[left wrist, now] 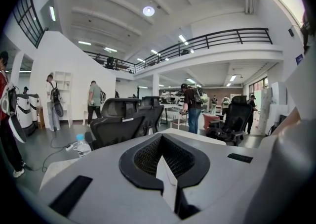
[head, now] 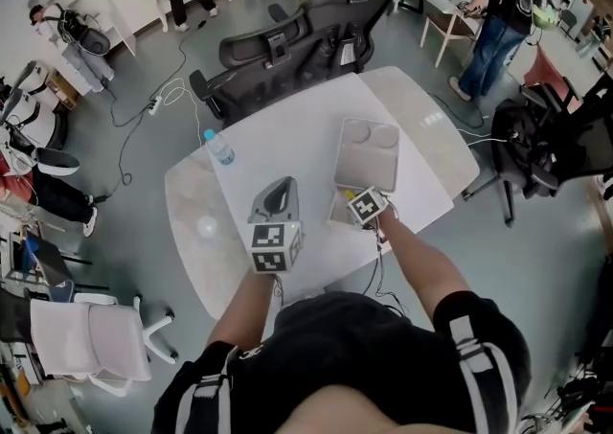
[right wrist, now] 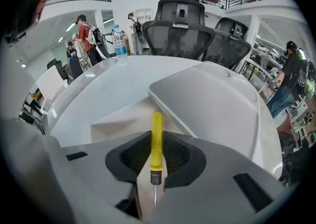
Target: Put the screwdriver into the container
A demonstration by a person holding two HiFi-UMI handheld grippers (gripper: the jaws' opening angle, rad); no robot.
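Note:
A yellow-handled screwdriver [right wrist: 156, 139] lies between the jaws of my right gripper [right wrist: 154, 164], handle pointing forward and metal tip back toward the camera. The gripper is shut on it. The container [right wrist: 217, 107] is a flat grey tray just ahead and to the right. In the head view the right gripper [head: 356, 200] sits at the near edge of the container [head: 367, 159], and the screwdriver is hidden there. My left gripper [head: 277, 194] hovers over the table to the left, jaws shut with nothing in them [left wrist: 166, 168].
The white table [head: 287, 140] carries a water bottle [head: 219, 147] at its far left. Black office chairs [head: 306, 39] crowd the far edge and another [head: 536, 145] stands to the right. People move about in the background.

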